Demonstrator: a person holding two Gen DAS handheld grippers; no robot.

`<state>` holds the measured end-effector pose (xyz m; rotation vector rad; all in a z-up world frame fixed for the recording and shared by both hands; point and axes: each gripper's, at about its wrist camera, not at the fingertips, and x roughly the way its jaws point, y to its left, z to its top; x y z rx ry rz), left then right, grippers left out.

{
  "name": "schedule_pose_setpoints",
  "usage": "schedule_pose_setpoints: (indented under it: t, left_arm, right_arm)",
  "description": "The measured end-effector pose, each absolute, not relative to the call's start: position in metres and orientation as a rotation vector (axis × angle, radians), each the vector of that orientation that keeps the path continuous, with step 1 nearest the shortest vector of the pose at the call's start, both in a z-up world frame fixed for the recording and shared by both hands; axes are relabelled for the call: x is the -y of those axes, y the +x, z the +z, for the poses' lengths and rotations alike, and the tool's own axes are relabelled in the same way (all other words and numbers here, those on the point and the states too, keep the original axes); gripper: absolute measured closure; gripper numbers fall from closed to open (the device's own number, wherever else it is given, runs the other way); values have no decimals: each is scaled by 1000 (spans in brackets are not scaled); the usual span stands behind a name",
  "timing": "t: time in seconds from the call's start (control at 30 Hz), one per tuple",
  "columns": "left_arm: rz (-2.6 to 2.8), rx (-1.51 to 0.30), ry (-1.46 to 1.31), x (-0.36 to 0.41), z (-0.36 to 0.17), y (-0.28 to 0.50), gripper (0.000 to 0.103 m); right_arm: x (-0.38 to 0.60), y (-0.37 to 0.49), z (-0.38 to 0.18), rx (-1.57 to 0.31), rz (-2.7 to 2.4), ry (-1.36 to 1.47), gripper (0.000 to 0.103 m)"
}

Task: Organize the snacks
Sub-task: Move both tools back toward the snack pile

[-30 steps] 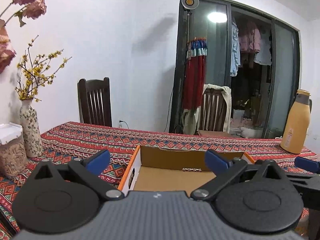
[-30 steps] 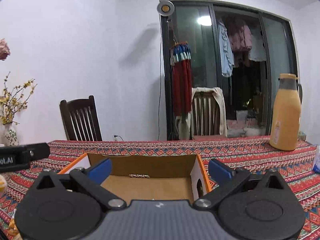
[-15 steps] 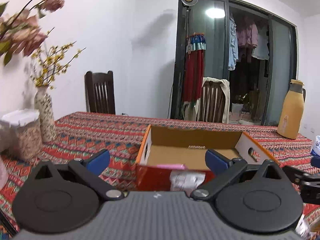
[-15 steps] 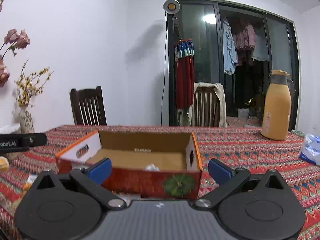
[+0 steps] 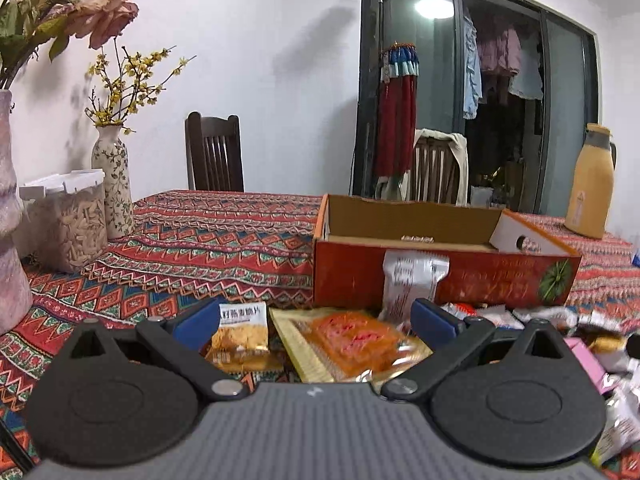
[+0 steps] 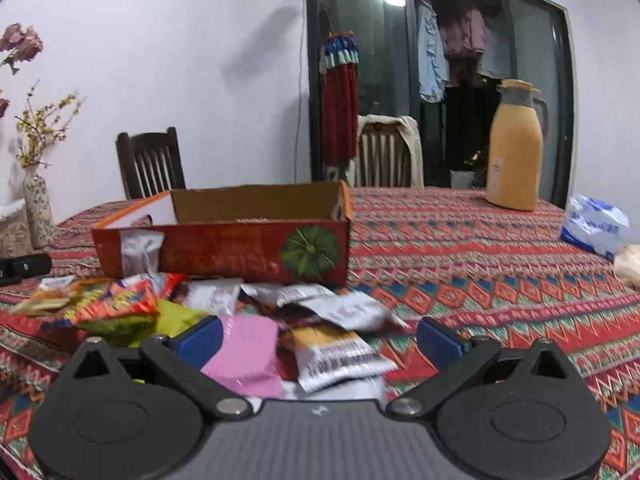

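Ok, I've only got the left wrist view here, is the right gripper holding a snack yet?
Observer: No, the right gripper is open and holds nothing.
Operator: What's in front of it?
Observer: A pink packet lies beside its left finger.
Operator: Anything to the right of the box?
Observer: A blue-and-white bag lies on the tablecloth, far right.
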<state>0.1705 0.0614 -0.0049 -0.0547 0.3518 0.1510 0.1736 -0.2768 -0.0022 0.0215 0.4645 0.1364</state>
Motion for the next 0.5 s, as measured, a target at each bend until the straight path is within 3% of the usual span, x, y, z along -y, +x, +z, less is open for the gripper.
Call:
schedule_pose_setpoints:
  t: [0.43,0.5]
  left_arm:
    - [140,-354,-62,-62,-16,176,0]
    - [136,-357,-63,-63,-17,176,0]
  right_arm:
    - [287,187,-10,-524,126,-6,0]
    - [291,194,-12,-545,127,-12,4]
